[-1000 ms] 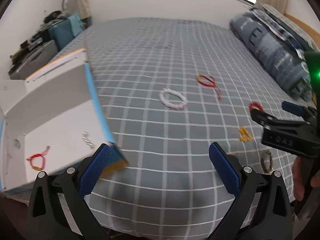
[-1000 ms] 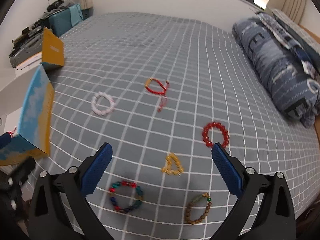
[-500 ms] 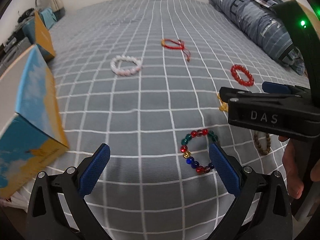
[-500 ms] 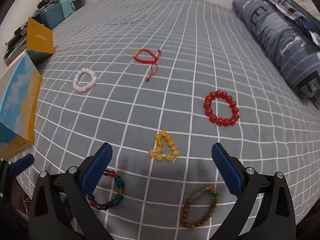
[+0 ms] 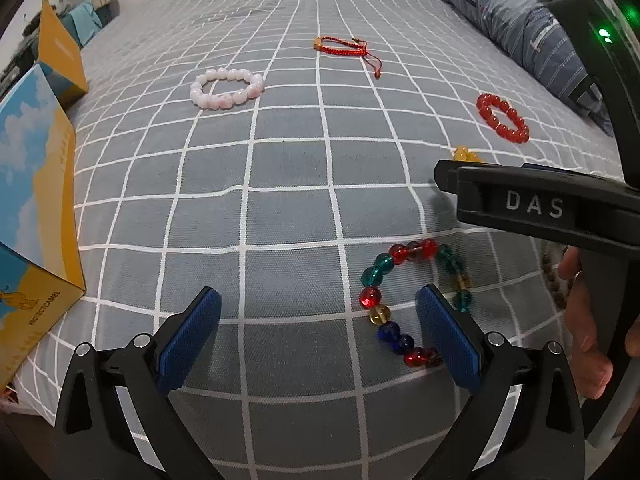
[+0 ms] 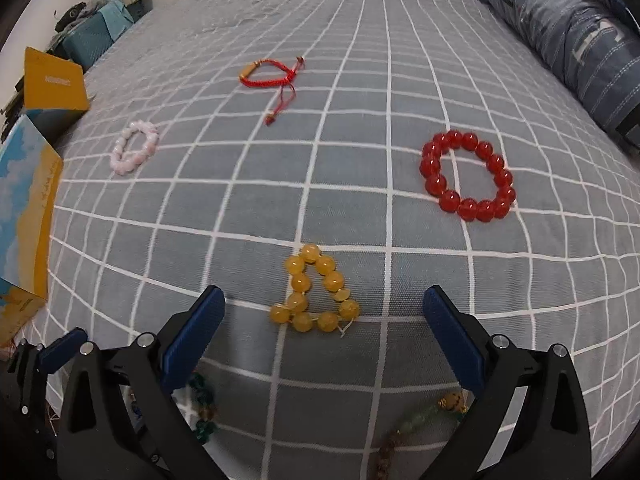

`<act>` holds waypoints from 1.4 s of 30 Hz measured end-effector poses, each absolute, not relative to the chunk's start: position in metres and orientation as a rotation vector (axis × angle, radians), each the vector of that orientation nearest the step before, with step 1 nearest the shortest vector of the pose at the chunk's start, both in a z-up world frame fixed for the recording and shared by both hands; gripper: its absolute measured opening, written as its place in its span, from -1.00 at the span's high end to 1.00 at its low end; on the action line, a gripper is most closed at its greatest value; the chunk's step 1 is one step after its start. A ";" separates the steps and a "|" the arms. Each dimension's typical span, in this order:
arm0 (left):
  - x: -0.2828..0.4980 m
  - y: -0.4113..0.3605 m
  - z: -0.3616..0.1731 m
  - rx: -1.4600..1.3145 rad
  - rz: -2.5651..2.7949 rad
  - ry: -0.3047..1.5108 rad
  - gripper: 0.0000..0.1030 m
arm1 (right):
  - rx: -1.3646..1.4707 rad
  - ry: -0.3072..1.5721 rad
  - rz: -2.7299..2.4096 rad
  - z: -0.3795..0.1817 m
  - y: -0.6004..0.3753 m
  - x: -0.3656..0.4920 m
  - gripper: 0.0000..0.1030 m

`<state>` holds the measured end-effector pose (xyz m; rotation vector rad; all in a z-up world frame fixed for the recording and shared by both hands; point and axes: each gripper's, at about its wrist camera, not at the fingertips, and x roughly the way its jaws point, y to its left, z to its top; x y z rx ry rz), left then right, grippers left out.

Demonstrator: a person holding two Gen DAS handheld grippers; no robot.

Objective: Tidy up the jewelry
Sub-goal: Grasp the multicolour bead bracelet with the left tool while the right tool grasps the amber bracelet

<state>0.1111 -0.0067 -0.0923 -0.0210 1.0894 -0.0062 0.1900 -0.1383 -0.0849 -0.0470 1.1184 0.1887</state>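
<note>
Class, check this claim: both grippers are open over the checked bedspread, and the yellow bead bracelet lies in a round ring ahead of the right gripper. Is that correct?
Not quite. In the right wrist view the yellow bead bracelet lies pulled into a triangle, not a round ring. The rest holds: the right gripper and left gripper are both open over the checked bedspread.

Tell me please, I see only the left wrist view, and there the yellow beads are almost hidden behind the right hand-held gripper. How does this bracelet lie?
Observer: The yellow bead bracelet lies flat on the bed in a triangle shape. It is just ahead of the right hand-held gripper and nothing touches it.
Operator: Is that hand-held gripper open? I see it only from the side.
Observer: Yes, it is wide open. The two blue pads stand far apart and hold nothing.
Operator: And the brown bracelet at my right edge?
Observer: The brown bracelet lies low in the right wrist view, partly under the right finger. It has some pale green beads and one golden bead.
</note>
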 end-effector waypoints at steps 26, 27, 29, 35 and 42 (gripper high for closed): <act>0.100 0.008 -0.085 -0.025 0.058 1.064 0.56 | -0.091 1.150 0.131 -0.085 -0.140 0.185 0.51; 0.100 0.007 -0.085 -0.022 0.058 1.063 0.78 | -0.093 1.149 0.128 -0.085 -0.140 0.185 0.64; 0.098 0.009 -0.083 -0.028 0.054 1.055 0.80 | -0.096 1.144 0.119 -0.084 -0.141 0.184 0.75; 0.096 0.014 -0.078 -0.060 0.032 1.040 0.81 | -0.096 1.133 0.113 -0.082 -0.140 0.183 0.82; 0.094 0.014 -0.072 -0.071 0.030 1.017 0.81 | -0.086 1.116 0.107 -0.077 -0.142 0.178 0.82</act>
